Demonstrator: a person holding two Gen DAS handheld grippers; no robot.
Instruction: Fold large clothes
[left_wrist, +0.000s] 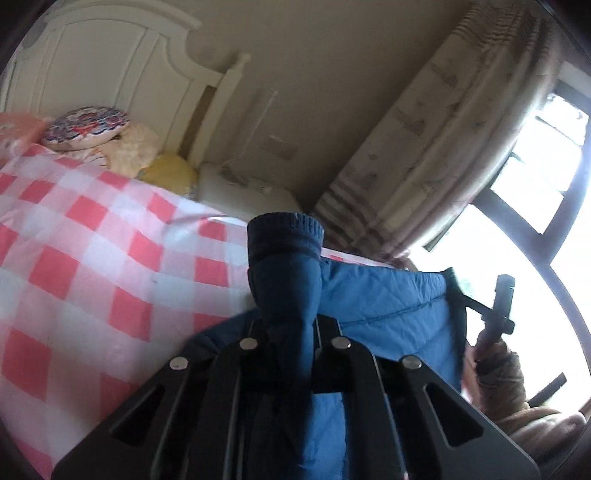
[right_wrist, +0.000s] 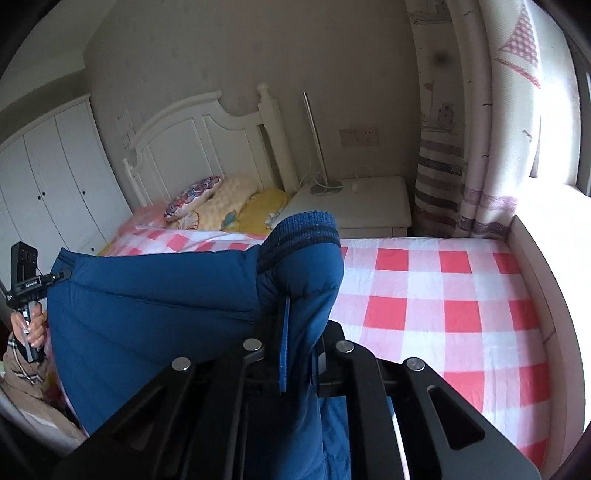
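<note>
A blue padded jacket (left_wrist: 388, 299) hangs lifted over the bed. In the left wrist view one sleeve with a dark ribbed cuff (left_wrist: 284, 229) stands up between the jaws, and my left gripper (left_wrist: 291, 332) is shut on that sleeve. In the right wrist view the jacket (right_wrist: 147, 302) spreads out to the left, and another ribbed cuff (right_wrist: 303, 229) rises above the jaws. My right gripper (right_wrist: 295, 332) is shut on this part of the jacket. Each view shows, at its edge, the hand (left_wrist: 491, 354) (right_wrist: 33, 325) that holds the other gripper's handle.
Below the jacket lies the bed's red-and-white checked sheet (right_wrist: 443, 295) (left_wrist: 92, 258). Pillows (right_wrist: 207, 199) are heaped at the white headboard (right_wrist: 192, 136). A white nightstand (right_wrist: 362, 199), a patterned curtain (right_wrist: 491, 147), a bright window (left_wrist: 535, 166) and a white wardrobe (right_wrist: 48, 177) surround the bed.
</note>
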